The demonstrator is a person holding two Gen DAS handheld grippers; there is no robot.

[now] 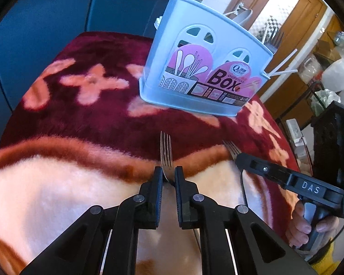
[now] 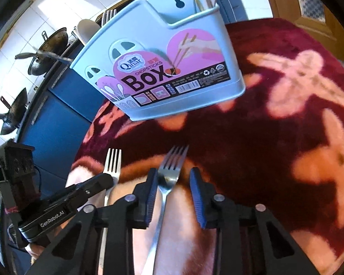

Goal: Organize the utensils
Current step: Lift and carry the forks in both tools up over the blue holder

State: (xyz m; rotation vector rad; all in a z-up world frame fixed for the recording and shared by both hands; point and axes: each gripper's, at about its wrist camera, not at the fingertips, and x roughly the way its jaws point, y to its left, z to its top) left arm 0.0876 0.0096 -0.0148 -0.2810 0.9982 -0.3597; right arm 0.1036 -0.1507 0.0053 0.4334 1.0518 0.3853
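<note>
right, two forks on the blanket-covered counter: left claw (image 1: 168, 175) clenched on one fork (image 1: 166, 151), right claw (image 2: 174, 178) straddling the other fork (image 2: 172, 167), pads not yet touching. pickup step; next, clamp, lift, drop into blue utensil box (image 1: 201, 68).

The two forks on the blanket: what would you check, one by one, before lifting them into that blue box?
1. Left claw closed on the left fork: ok, its pads pinch the fork just below the tines.
2. Right claw closed on the right fork: not ok, the fork lies between the pads with gaps on both sides.
3. Right fork centred between the pads: ok, roughly.
4. Blue box upright on the blanket: ok.
5. Room in the box for forks: cannot tell; forks, a spoon and chopsticks already stand in it.
6. Forks apart from each other: ok, they lie side by side without touching.
</note>
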